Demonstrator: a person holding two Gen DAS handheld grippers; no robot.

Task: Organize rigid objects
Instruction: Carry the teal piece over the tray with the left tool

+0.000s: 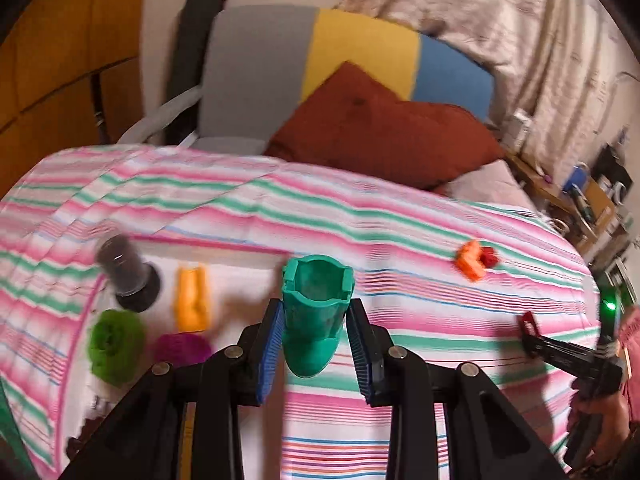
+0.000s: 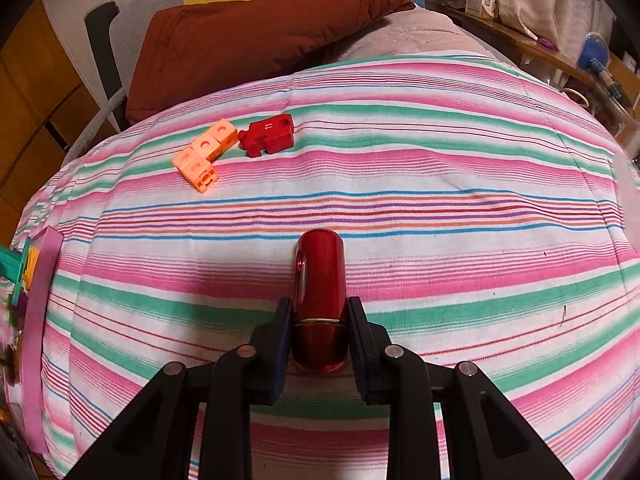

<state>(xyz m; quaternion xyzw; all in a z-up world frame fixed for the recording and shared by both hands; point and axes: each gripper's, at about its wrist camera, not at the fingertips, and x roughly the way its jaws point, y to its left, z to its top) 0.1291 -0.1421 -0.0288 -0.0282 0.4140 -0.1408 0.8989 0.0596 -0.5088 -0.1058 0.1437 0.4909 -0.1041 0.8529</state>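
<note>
My left gripper (image 1: pixel 316 320) is shut on a teal plastic cup-shaped piece (image 1: pixel 314 312), held above the striped bedspread beside a white tray (image 1: pixel 240 264). In the tray lie a dark cylinder (image 1: pixel 128 276), an orange block (image 1: pixel 192 298), a green piece (image 1: pixel 114 346) and a magenta piece (image 1: pixel 182 348). My right gripper (image 2: pixel 319 320) is shut on a glossy red lipstick tube (image 2: pixel 320 296). Farther back on the bed lie joined orange cubes (image 2: pixel 204 152) and a red puzzle-shaped block (image 2: pixel 269 134). The right gripper (image 1: pixel 532 332) with its red tube also shows at the right of the left wrist view.
A striped bedspread (image 2: pixel 440 160) covers the bed. A rust-brown cushion (image 2: pixel 248 36) and a grey, yellow and blue headboard (image 1: pixel 320 52) stand behind. A cluttered wooden shelf (image 2: pixel 560 60) runs along the right. The tray's pink rim (image 2: pixel 38 320) shows at the far left.
</note>
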